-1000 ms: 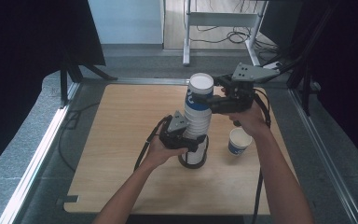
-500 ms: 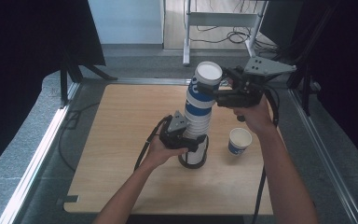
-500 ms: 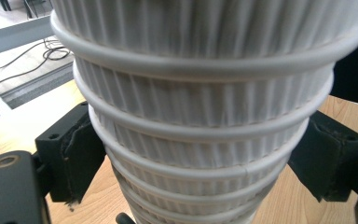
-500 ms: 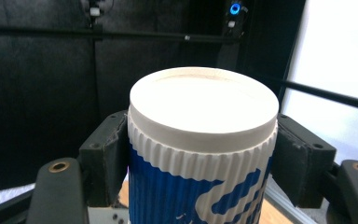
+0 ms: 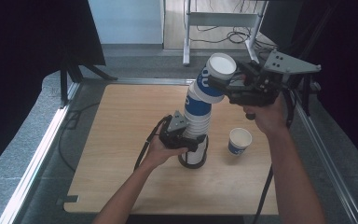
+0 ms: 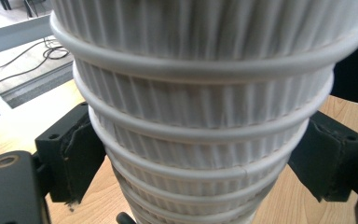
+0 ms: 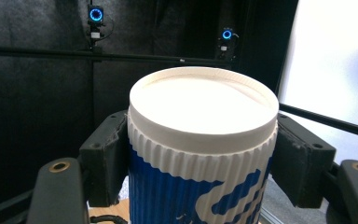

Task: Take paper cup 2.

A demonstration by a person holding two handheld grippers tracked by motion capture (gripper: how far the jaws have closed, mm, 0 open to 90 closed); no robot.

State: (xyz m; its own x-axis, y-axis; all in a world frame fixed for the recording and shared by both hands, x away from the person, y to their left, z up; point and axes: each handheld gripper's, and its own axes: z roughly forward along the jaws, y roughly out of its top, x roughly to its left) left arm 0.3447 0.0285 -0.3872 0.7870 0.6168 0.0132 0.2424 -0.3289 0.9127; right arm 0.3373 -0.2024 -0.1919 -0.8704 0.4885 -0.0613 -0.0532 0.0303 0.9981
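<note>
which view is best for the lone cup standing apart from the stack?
The high view: the single paper cup stands upright and open on the wooden table, right of the cup stack, touching nothing. The left gripper view has the stack's ribbed white rims close up, the right gripper view the top cup in its jaws; neither helps with the lone cup.

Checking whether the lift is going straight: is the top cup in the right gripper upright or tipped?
Tipped. In the high view the top cup leans off the stack, clamped by the right gripper.
</note>
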